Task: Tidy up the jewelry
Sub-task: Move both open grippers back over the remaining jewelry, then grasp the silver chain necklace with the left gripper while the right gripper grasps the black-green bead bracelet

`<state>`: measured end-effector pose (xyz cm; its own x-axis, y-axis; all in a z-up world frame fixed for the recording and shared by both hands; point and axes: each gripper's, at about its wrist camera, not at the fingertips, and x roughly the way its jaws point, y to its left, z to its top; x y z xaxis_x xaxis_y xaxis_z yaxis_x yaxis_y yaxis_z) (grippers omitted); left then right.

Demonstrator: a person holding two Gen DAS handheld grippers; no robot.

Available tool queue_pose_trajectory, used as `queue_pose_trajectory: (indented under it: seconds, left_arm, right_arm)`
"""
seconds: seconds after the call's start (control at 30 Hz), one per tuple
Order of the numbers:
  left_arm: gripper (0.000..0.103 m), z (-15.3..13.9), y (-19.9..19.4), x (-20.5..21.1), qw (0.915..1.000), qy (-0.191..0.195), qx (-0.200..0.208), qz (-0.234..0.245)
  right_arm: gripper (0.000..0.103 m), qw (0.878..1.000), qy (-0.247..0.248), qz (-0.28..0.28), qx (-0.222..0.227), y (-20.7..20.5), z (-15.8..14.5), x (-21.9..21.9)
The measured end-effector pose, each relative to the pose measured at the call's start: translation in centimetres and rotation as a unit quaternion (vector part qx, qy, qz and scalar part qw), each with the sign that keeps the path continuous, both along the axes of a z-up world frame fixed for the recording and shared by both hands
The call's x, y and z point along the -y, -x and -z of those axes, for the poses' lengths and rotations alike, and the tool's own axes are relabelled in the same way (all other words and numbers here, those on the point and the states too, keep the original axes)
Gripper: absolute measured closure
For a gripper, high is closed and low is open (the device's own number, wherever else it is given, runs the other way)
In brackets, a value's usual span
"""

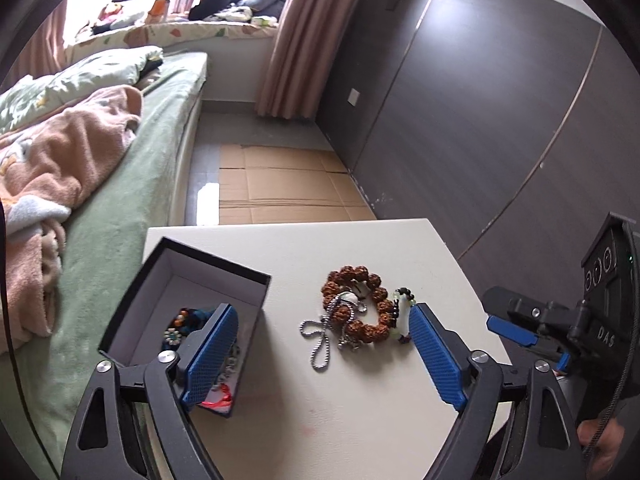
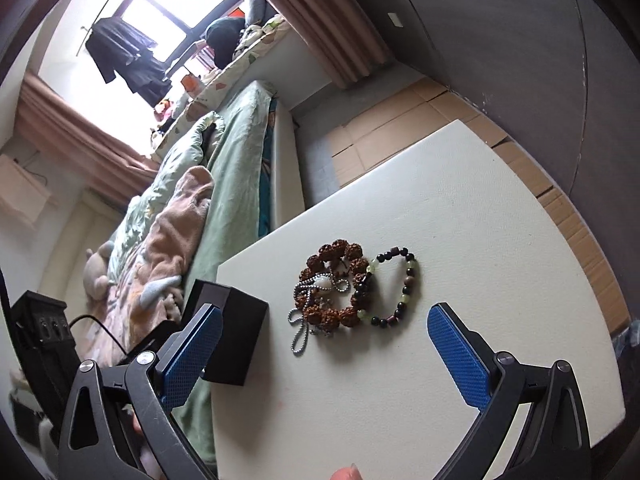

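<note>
Both the left hand-held gripper (image 1: 324,352) and right hand-held gripper (image 2: 324,356) gape empty above the worktop (image 2: 460,220); bracelets (image 2: 332,288) lie beside the box (image 1: 208,280).

Brown knobbly bracelet (image 2: 332,284), black-and-green beaded bracelet (image 2: 396,284) — black box (image 1: 176,304), white inside.

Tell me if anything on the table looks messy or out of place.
Yes. Three pieces lie in a tangle outside the open box: a silver chain is draped over the brown bead bracelet, and the dark bead bracelet overlaps its edge. Other jewelry already lies in the box.
</note>
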<state>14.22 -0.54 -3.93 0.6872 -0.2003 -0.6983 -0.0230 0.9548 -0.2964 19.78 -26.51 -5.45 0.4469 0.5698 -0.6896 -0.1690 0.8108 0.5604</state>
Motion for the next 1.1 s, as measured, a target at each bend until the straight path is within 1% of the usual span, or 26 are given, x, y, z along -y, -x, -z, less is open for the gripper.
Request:
queue_pose_trajectory:
  seconds: [0.03, 0.1, 0.2, 0.23, 0.3, 0.4, 0.6, 0.67, 0.83, 0.9, 1.0, 1.1]
  left_arm:
    - [0.020, 0.1, -0.2, 0.3, 1.0000, -0.001, -0.002, 0.004]
    - [0.032, 0.4, -0.7, 0.8, 0.9999, -0.001, -0.006, 0.012]
    - [0.044, 1.1, -1.6, 1.1, 0.9997, 0.002, -0.019, 0.012]
    - [0.046, 1.4, -2.0, 1.0, 0.9996, 0.007, -0.025, 0.010]
    - [0.055, 1.9, -2.7, 0.9, 0.9993, 0.013, -0.035, 0.007]
    - [0.058, 2.2, -4.0, 0.7, 0.9987, 0.021, -0.046, 0.009]
    - [0.060, 3.0, -6.2, 1.3, 0.9973, 0.016, -0.068, 0.025]
    - [0.065, 3.5, -6.8, 1.9, 0.9964, 0.010, -0.077, 0.033]
    - [0.066, 5.0, -7.8, 3.1, 0.9939, -0.006, -0.100, 0.047]
    - [0.072, 5.6, -8.1, 3.4, 0.9928, -0.012, -0.108, 0.051]
    - [0.073, 6.1, -8.5, 3.9, 0.9919, -0.028, -0.113, 0.051]
    - [0.074, 6.5, -8.8, 4.1, 0.9916, -0.030, -0.115, 0.052]
  right_arm:
    - [0.000, 1.000, 0.000, 0.001, 0.000, -0.1, 0.0, 0.1]
    - [0.000, 1.000, 0.001, 0.003, -0.003, -0.3, 0.0, 0.2]
    - [0.000, 1.000, -0.004, 0.011, -0.020, -0.8, 0.6, 0.7]
    - [0.000, 1.000, -0.005, 0.014, -0.026, -0.8, 0.8, 0.9]
    - [0.000, 0.999, -0.007, 0.021, -0.037, -1.1, 1.3, 1.3]
    - [0.000, 0.998, -0.012, 0.029, -0.048, -1.7, 1.6, 1.6]
    - [0.000, 0.997, -0.016, 0.034, -0.060, -2.6, 1.9, 1.8]
    - [0.000, 0.997, -0.017, 0.035, -0.064, -2.7, 2.0, 1.9]
    - [0.000, 0.996, -0.019, 0.049, -0.072, -3.2, 2.2, 2.5]
    - [0.000, 0.995, -0.018, 0.055, -0.077, -3.4, 2.5, 2.8]
    - [0.001, 0.995, -0.017, 0.059, -0.082, -3.6, 2.7, 3.0]
    - [0.001, 0.995, -0.013, 0.056, -0.081, -3.7, 2.6, 2.7]
